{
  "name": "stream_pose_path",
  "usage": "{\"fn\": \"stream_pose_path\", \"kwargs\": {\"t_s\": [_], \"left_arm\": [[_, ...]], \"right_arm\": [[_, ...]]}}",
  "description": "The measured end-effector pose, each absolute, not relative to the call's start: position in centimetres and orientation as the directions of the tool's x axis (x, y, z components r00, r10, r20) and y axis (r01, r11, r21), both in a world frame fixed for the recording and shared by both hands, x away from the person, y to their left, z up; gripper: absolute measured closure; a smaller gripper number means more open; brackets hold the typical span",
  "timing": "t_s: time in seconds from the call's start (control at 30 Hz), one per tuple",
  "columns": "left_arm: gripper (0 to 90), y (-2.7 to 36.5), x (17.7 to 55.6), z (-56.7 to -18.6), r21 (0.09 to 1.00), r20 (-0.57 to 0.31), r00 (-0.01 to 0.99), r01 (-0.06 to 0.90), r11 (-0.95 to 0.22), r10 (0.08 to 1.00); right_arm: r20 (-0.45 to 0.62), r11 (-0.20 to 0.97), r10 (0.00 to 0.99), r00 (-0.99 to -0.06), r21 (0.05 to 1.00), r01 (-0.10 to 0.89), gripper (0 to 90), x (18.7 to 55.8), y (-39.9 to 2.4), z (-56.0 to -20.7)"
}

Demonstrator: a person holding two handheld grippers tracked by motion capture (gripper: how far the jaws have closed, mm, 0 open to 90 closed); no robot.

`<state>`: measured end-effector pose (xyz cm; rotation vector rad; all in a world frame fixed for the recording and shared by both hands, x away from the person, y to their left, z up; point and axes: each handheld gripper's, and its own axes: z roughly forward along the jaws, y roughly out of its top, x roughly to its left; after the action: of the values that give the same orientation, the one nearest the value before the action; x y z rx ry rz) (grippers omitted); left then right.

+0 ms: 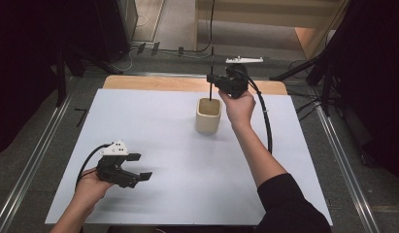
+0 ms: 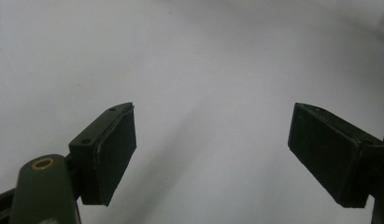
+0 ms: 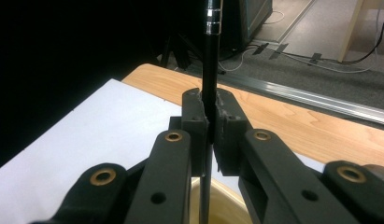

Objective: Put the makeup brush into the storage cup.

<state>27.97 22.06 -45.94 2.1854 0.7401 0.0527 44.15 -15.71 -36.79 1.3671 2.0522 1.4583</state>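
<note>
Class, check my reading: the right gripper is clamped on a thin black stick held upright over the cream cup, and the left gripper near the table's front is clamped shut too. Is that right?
Not quite. The left gripper is open: the left gripper view shows its jaws wide apart with nothing between them. The rest holds: the right gripper is clamped on the thin black stick, upright over the cream cup.

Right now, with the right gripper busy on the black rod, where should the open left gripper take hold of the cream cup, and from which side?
Grip the cream cup low on its outer wall, coming in level from its left, the side facing the left gripper. It stands upright and handle-free, so opposite walls suit the jaws. The right gripper holds the black rod in the cup's mouth, so the top is taken.
</note>
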Motion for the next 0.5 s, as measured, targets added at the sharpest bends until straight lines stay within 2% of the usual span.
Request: {"fn": "stream_pose_path", "kwargs": {"t_s": [0.5], "left_arm": [[15.7,22.3,28.0,-45.9,0.709,-0.188,0.824,0.49,-0.507,0.534]], "right_arm": [[0.294,0.038,0.809,-0.509,0.838,0.544,85.7,43.1,-15.4,-40.2]]}}
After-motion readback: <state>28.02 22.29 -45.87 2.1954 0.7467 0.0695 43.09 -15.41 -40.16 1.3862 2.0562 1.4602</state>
